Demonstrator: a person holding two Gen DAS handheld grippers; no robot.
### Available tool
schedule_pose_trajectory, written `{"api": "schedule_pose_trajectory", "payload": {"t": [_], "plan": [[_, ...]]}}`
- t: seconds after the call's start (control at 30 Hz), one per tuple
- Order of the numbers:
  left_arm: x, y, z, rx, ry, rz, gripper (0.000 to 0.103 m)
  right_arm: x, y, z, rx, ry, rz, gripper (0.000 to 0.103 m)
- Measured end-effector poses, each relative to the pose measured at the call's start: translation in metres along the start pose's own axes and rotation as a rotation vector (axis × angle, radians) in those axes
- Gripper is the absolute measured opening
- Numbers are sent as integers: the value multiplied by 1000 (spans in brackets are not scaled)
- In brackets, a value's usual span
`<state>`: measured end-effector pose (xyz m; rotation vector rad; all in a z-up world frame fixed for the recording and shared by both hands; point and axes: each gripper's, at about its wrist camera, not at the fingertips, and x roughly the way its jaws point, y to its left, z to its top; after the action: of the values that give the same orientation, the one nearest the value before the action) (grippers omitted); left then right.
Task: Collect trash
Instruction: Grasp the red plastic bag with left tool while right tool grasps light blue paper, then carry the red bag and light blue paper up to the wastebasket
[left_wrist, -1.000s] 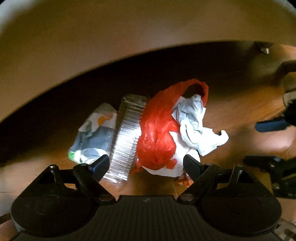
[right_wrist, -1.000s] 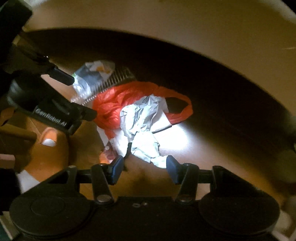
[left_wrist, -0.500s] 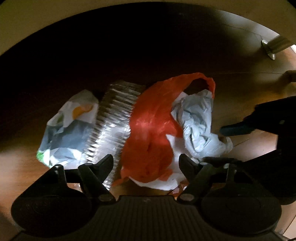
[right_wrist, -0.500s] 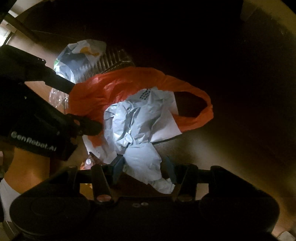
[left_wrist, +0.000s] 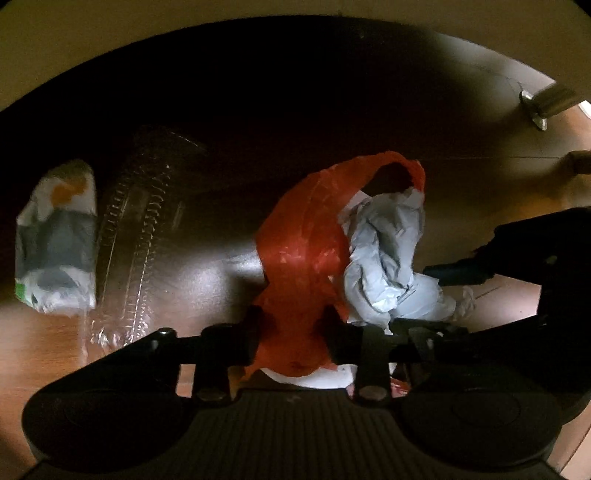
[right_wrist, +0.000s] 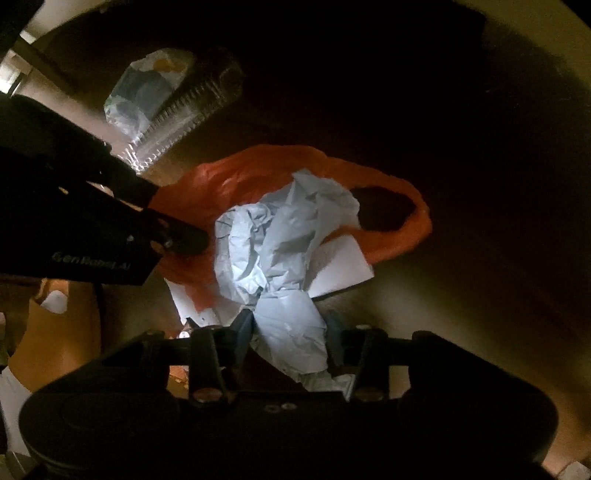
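While both grippers' jaws are closing, left gripper (left_wrist: 290, 328) pinches red bag (left_wrist: 306, 236), right gripper (right_wrist: 290, 332) brackets crumpled paper (right_wrist: 284, 240); lift next.

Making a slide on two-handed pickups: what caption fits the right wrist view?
Right gripper closing around crumpled pale paper lying on an orange plastic bag.

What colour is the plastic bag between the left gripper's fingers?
Orange-red. The plastic bag shows best in the left wrist view.
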<state>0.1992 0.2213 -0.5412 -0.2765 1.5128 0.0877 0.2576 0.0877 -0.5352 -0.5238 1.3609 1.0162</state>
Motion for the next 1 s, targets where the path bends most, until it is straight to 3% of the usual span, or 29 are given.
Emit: {"api": "schedule_pose_trajectory", "payload": {"t": [0.07,0.23,0.47,0.77,1.0], "plan": [[-2,1,-1,-11,7,-7,27,-9,2,-4,12,-14,-1,39],[-19,-5,-1,8,12,-16,25,-47,0,-21,71,-40,2,39],[-73,-28,-6,97,25,-50,24,-116,-9,-49,204,-80,-9,39],[-182,-87,-13,287,-26,-64,24,-249,-1,-96,326,-214,-43,39],[-276,-145,-27,324,-129,-79,24,-351,12,-134,375,-353,-96,39]]}}
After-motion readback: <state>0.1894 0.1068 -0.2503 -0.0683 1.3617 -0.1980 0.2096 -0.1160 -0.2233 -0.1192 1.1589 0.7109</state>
